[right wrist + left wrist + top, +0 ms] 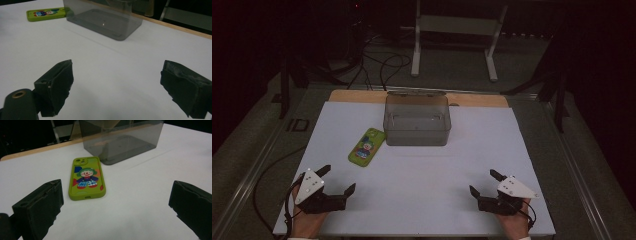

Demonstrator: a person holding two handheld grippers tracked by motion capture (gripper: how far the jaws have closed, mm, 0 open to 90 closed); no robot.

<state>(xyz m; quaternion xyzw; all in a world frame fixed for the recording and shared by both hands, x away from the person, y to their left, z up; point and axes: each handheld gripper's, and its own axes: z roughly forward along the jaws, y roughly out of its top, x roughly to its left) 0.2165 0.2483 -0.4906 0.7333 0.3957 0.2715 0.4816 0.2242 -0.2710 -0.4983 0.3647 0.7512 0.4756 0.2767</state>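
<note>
Tongs, left (338, 179) and right (483, 182): both spread wide, empty, resting on table (422, 200), well short of grey box (417, 120). Green phone case (367, 146): flat, just left of box.

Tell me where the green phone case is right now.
In the high view the green phone case lies flat on the white table, left of centre, beside the smoky plastic box at its front-left corner.

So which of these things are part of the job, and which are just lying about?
Part of the job:
phone case
clear box
left gripper
right gripper

Lying about:
white frame
cables
</note>
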